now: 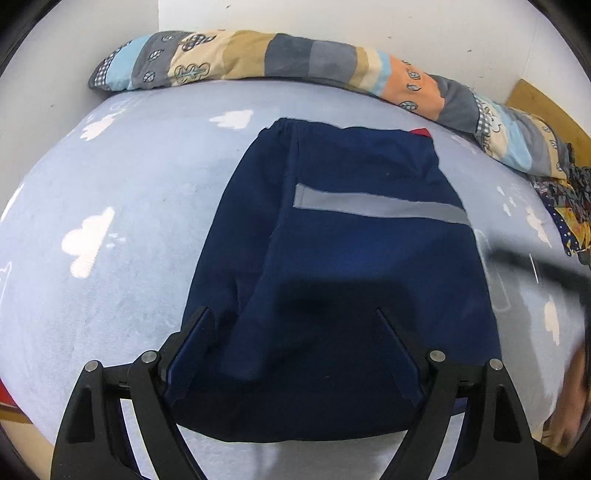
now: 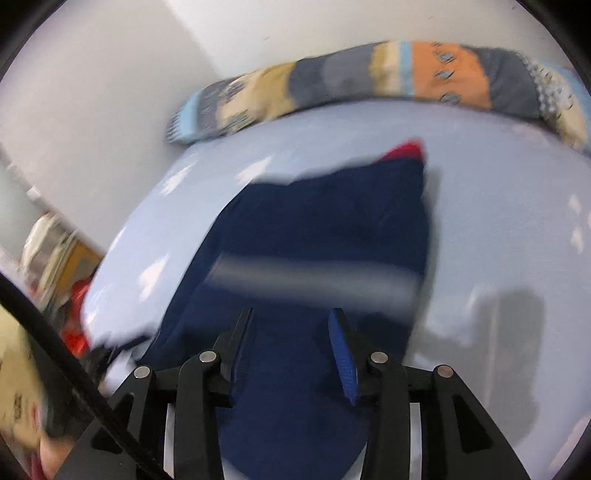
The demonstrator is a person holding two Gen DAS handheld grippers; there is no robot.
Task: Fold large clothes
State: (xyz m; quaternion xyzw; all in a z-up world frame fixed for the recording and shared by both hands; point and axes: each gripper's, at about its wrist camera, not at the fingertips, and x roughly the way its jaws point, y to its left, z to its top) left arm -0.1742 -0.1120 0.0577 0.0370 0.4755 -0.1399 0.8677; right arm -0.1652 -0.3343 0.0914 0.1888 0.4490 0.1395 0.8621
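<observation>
1. Where the left wrist frame meets its lower edge, the left gripper (image 1: 291,314) hangs over the near hem of the navy garment (image 1: 332,258); fingers (image 1: 199,325) spread wide, cloth lying under them and nothing pinched.
2. Right gripper (image 2: 291,317), lower centre of the right wrist frame: fingers part-way apart, blue pad (image 2: 341,354) bare, no fabric clamped; garment beneath it.
3. Navy garment, centre of both frames, flat on the bed sheet (image 1: 110,184): folded into a compact tapering packet, grey reflective stripe (image 1: 376,208) across its right half, a scrap of red (image 1: 421,132) peeping at the far top corner.
4. Progress, as judged: the main folds look done and both grippers appear free of the cloth; a last halving or a tidy of the near edge may be left.
5. Patchwork quilt (image 1: 258,55), rolled along the upper frame against the white wall (image 1: 369,18).
6. Hard to read: the right wrist frame is motion-blurred throughout; the dark smear at the right edge of the left wrist frame cannot be identified; clutter at the far left of the right wrist frame is indistinct; garment type is not certain.
</observation>
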